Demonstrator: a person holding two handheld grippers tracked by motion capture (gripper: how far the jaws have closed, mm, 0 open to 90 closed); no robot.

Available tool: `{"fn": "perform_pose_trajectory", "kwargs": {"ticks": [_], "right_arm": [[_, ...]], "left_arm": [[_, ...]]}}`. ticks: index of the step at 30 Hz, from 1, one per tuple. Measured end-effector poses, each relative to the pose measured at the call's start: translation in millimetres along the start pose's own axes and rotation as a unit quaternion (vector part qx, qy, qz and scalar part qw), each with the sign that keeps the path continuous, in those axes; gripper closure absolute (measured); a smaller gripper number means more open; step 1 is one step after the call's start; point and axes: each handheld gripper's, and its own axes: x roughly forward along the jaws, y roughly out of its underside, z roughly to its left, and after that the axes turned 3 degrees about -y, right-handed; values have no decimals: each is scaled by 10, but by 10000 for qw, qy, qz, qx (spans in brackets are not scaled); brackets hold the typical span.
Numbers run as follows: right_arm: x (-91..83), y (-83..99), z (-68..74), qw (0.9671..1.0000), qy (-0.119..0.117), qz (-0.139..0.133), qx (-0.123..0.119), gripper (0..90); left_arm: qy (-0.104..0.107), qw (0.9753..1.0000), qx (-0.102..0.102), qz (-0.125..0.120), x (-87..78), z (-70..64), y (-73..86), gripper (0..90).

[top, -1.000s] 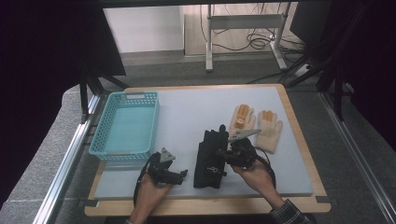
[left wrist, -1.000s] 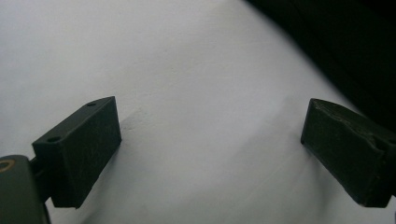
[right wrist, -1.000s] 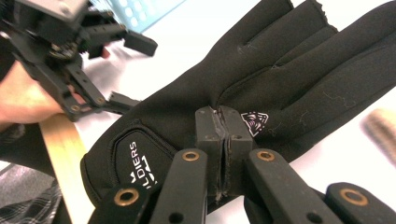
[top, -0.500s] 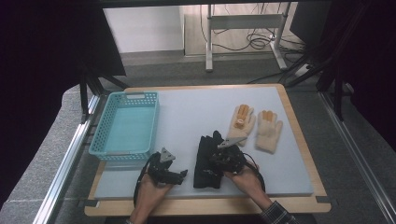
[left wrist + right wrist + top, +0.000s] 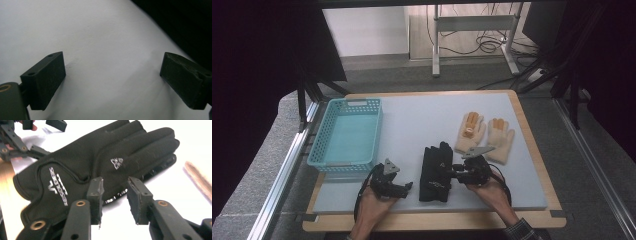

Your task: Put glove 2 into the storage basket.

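Observation:
A pair of black gloves (image 5: 435, 169) lies stacked, flat, near the table's front middle. In the right gripper view the top black glove (image 5: 100, 162) shows white logos. My right gripper (image 5: 453, 172) points left at the gloves' right edge. Its jaws stand open a little (image 5: 115, 192), level with that edge, and nothing is pinched between them. My left gripper (image 5: 406, 187) rests on the table just left of the gloves, wide open (image 5: 112, 80) over bare white surface. It is also seen as the far gripper (image 5: 22, 135) beyond the glove's cuff.
A turquoise basket (image 5: 328, 150) stands at the left of the table. Two tan gloves (image 5: 470, 131) (image 5: 500, 139) lie side by side behind my right gripper, and one tan glove's edge (image 5: 197, 178) shows in the right gripper view. The wooden table rim (image 5: 437, 220) runs along the front.
My right gripper has swung from pointing up along the black gloves to pointing left at their right edge, lower and closer to the person. The left gripper has stayed put.

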Motion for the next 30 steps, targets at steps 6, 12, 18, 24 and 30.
{"fn": "perform_pose_trajectory", "kwargs": {"ticks": [6, 12, 18, 24, 30], "right_arm": [[-64, 133, -8, 9996, 111, -61, -260, 536], [-75, 315, 12, 9995, 7, -52, -310, 798], [0, 390, 18, 9996, -159, -12, -234, 860], [84, 379, 65, 9991, -214, 61, -361, 859], [152, 343, 120, 9987, -291, 57, -403, 859]], "left_arm": [[23, 10000, -7, -43, -85, 46, 102, 80], [-11, 9999, -55, -117, -130, 115, 184, 61], [-19, 9999, -83, -132, -130, 127, 191, 51], [-112, 9998, -76, -123, -140, 142, 192, 39], [-22, 9999, -134, -67, -142, 179, 202, 28]]}}
